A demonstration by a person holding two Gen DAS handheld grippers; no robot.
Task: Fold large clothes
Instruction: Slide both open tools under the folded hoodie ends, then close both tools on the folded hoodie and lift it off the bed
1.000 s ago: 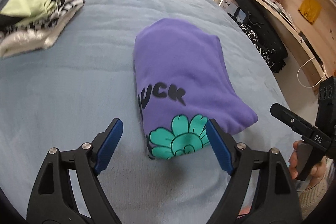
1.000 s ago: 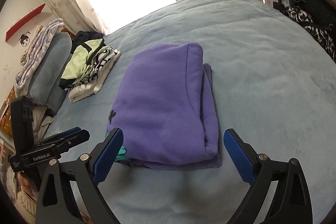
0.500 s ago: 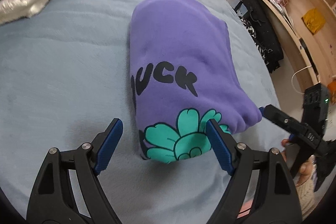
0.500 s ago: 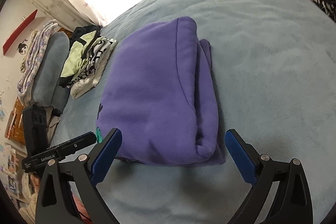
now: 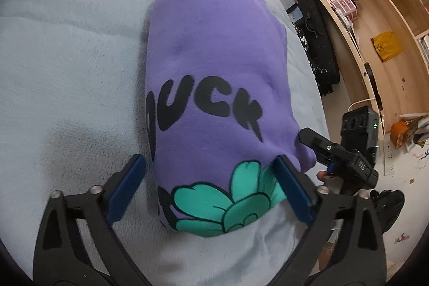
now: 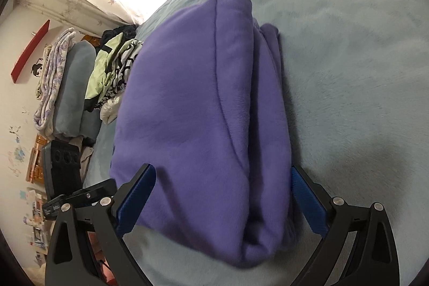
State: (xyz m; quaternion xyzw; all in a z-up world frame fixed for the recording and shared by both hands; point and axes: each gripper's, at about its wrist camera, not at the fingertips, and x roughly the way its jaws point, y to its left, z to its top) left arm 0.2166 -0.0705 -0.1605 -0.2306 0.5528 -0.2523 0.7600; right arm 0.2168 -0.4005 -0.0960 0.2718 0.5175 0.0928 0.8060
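A folded purple sweatshirt with black letters and a teal flower print lies on the pale blue bed. My left gripper is open, its blue pads straddling the flower end of the bundle. My right gripper is open and straddles the plain near end of the sweatshirt. The right gripper's finger also shows in the left wrist view, touching the bundle's right corner. The left gripper's finger shows in the right wrist view at the bundle's left corner.
A stack of folded clothes sits at the far side of the bed beside pillows. Wooden shelves and a black bag stand past the bed's right edge. The bed edge is close below both grippers.
Both grippers have moved forward and lower onto the sweatshirt's near ends, which now sit between the open jaws. The sweatshirt itself has not shifted on the bed.
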